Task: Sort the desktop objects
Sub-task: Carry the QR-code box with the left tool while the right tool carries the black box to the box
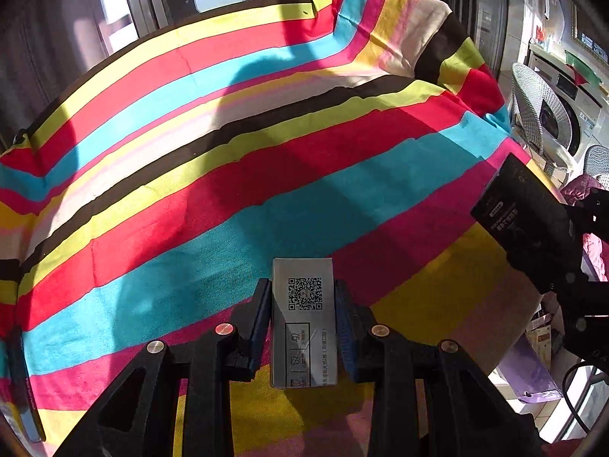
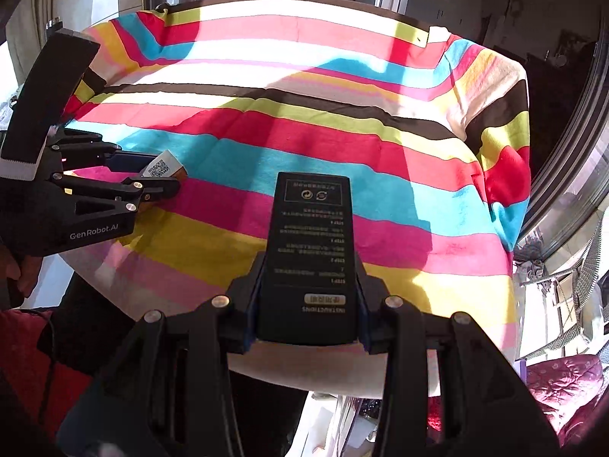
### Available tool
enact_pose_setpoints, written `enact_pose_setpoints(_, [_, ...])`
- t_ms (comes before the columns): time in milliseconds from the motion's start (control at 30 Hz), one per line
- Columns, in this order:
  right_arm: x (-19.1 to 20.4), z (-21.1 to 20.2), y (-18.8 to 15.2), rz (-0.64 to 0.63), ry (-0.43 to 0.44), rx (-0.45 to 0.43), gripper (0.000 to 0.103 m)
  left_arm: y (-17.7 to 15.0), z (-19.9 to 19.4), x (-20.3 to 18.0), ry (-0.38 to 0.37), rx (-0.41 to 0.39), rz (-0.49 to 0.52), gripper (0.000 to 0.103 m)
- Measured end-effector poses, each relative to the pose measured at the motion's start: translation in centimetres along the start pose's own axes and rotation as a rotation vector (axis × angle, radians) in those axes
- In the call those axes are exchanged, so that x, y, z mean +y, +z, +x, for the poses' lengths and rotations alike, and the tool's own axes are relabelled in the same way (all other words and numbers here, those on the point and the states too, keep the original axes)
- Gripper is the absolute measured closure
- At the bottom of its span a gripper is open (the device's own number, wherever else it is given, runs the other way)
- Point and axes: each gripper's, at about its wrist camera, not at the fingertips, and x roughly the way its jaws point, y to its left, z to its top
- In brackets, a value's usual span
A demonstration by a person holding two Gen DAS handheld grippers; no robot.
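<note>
Overhead, both grippers hang tilted down over the worktop's striped cloth (image 1: 190, 122) – each carrying a box. Left gripper (image 1: 303, 320) has its fingers clamped on the long sides of a small grey box (image 1: 303, 327) with a QR code, held above the yellow and magenta stripes. Right gripper (image 2: 307, 289) – fingers pressed on a black box (image 2: 310, 255) printed with instructions – sits beside it, near the worktop's front edge.
</note>
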Motion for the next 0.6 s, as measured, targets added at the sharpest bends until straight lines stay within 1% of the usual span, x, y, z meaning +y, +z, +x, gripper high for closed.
enact_pose_setpoints(133, [-1.2, -1.3, -1.1, 0.026, -0.039, -0.007, 0.06, 0.6, -0.2, -2.6, -0.027, -0.003, 0.07, 0.07])
enact_pose_setpoints(233, [-2.4, -2.4, -2.0, 0.062, -0.066, -0.017, 0.06, 1.2, -0.5, -4.5, -0.062, -0.011, 0.107, 0.07])
enact_pose_setpoints(367, [-4.2, -3.3, -3.2, 0.099, -0.129, -0.011, 0.06, 2.1, -0.4, -7.0, -0.11, 0.001, 0.153, 0.07])
enact_pose_setpoints(467, [-6.1, -4.5, -4.7, 0.156, -0.163, -0.009, 0.06, 2.6, -0.9, -10.1, -0.136, -0.011, 0.237, 0.07])
enact_pose_setpoints(567, [-8.9, -6.0, -7.0, 0.23, -0.229, 0.007, 0.06, 3.0, -1.9, -13.7, -0.152, -0.043, 0.346, 0.07])
enact_pose_setpoints(600, [-9.8, -6.5, -7.7, 0.255, -0.25, 0.015, 0.06, 3.3, -2.0, -14.7, -0.177, -0.039, 0.356, 0.07])
